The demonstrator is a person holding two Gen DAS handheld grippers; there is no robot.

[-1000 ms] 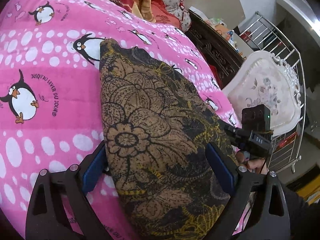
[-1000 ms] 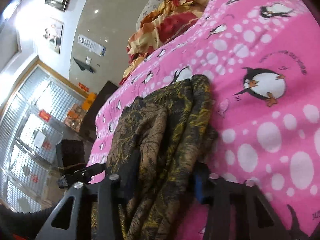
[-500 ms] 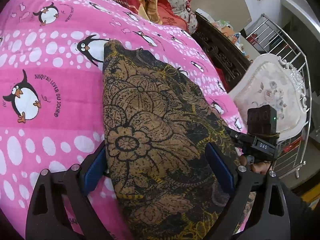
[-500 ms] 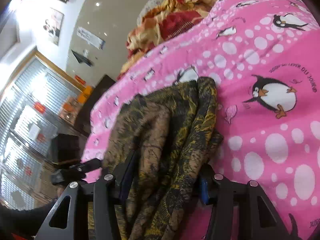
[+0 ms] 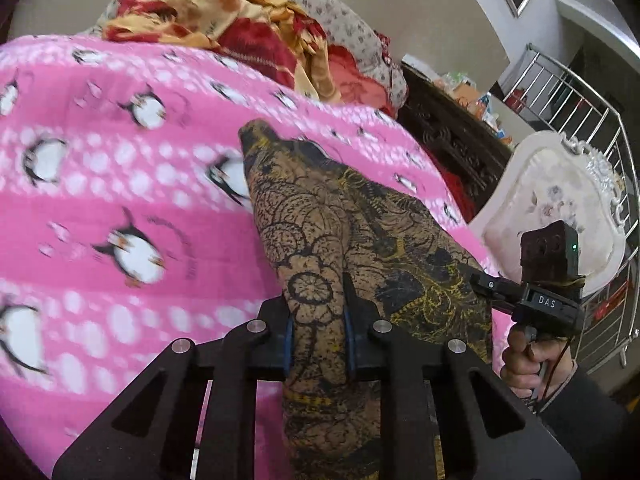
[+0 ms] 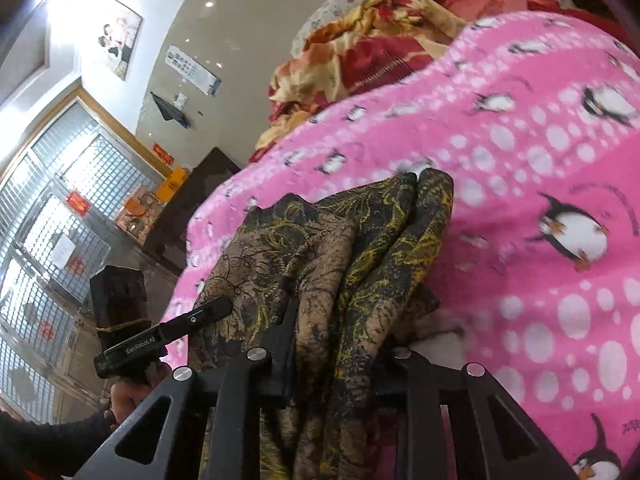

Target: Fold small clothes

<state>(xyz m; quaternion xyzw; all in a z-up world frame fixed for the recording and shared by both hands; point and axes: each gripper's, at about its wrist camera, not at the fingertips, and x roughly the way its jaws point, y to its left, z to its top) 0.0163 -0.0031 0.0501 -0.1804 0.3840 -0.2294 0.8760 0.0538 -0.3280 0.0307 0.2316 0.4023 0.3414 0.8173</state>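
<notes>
- Two tongs are gripping one dark floral garment [image 5: 384,232] that is lying on a pink penguin blanket [image 5: 120,208] spread over the bed.
- Left tongs [image 5: 318,332] are clenching a bunched brown fold of the cloth between their blue-lined fingers [image 5: 289,340], at about 6 o'clock in the left wrist view.
- Right tongs [image 6: 334,344] are likewise squeezing a thick gathered bundle of the same garment [image 6: 360,248], with folds spilling down between the black frames.
- From the left wrist view, the garment is narrowing to a point at about 12 o'clock, its left edge running straight along bare blanket and its right edge lying near the bed's side at 3 o'clock.
- Open pink blanket is stretching wide toward 9 and 10 o'clock, giving free room on that side.
- Crumpled red and yellow bedding [image 5: 240,12] is piling at the 12 o'clock end, well apart from the garment's tip.
- Off the bed toward 3 o'clock, a white padded chair [image 5: 560,208] and a metal rack [image 5: 600,128] are standing close to the edge, beside dark carved furniture [image 5: 452,144].
- Seen from the right wrist, the blanket is lying open toward 3 o'clock, while the bed's edge is dropping away at 9 o'clock, where the left tongs' handle [image 6: 160,336] is showing.
</notes>
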